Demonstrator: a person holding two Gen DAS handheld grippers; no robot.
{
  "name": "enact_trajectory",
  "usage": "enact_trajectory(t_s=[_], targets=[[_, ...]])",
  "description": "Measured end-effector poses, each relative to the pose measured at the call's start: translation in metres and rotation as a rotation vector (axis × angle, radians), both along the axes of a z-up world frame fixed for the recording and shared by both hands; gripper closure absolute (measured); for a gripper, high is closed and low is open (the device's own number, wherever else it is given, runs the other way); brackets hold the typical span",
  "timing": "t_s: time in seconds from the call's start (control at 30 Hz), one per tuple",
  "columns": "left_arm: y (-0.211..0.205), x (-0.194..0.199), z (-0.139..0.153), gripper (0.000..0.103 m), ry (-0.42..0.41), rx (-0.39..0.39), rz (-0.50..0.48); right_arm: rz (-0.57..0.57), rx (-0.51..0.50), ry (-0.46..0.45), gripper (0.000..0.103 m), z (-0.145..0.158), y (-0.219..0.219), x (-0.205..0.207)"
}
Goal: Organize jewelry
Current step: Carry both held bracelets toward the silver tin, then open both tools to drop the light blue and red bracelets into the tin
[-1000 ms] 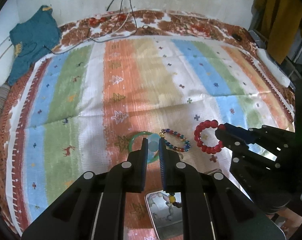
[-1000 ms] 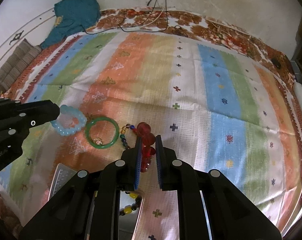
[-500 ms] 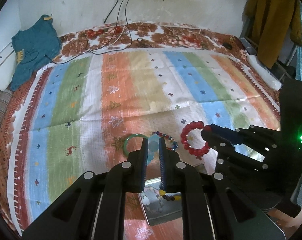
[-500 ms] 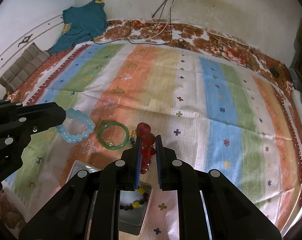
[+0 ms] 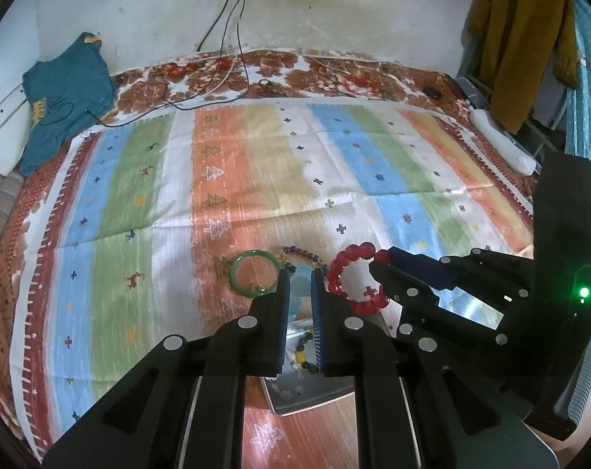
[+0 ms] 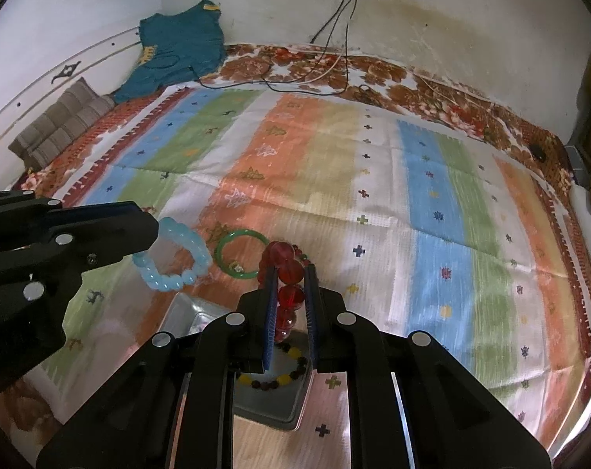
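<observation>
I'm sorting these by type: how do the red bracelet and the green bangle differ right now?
The red bracelet is a string of round translucent beads; the green bangle is one smooth solid ring. The red bracelet hangs clamped in the right gripper, above the tray; the green bangle lies flat on the striped cloth, untouched. Both are closed loops of similar width.

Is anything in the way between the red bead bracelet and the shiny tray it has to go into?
Nothing visible blocks it. The right gripper holds the red bead bracelet just above the metal tray, with open air between them. A dark and yellow bead bracelet already lies in the tray, leaving bare room beside it.
</observation>
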State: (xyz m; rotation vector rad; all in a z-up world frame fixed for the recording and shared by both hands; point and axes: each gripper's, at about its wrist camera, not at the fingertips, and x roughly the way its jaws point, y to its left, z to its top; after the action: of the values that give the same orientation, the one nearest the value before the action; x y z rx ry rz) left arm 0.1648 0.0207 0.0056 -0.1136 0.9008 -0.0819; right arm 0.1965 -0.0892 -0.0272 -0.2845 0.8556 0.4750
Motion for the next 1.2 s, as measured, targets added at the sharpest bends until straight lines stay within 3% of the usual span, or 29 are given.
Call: enact_trajectory(t_s=[0.7, 0.9, 1.0, 1.07, 1.2], targets=[[-0.005, -0.043, 0.006, 0.093, -0.039, -0.020, -0.007, 0.002, 0.029, 0.013, 0.089, 0.001, -0.018, -0.038], [-0.004, -0.042, -0.001, 0.092, 0.000, -0.022, 0.002, 0.000, 0.025, 0.037, 0.089, -0.004, -0.020, -0.042], [0.001, -0.040, -0.004, 0.092, 0.010, -0.015, 0.035, -0.025, 0.011, 0.045, 0.085, -0.006, -0.024, -0.037], [0.004, -0.039, -0.005, 0.091, 0.012, -0.016, 0.045, -0.044, 0.014, 0.054, 0.077, -0.008, -0.028, -0.034], [0.007, -0.038, -0.005, 0.090, 0.012, -0.008, 0.055, -0.064, 0.012, 0.068, 0.074, -0.010, -0.032, -0.029]])
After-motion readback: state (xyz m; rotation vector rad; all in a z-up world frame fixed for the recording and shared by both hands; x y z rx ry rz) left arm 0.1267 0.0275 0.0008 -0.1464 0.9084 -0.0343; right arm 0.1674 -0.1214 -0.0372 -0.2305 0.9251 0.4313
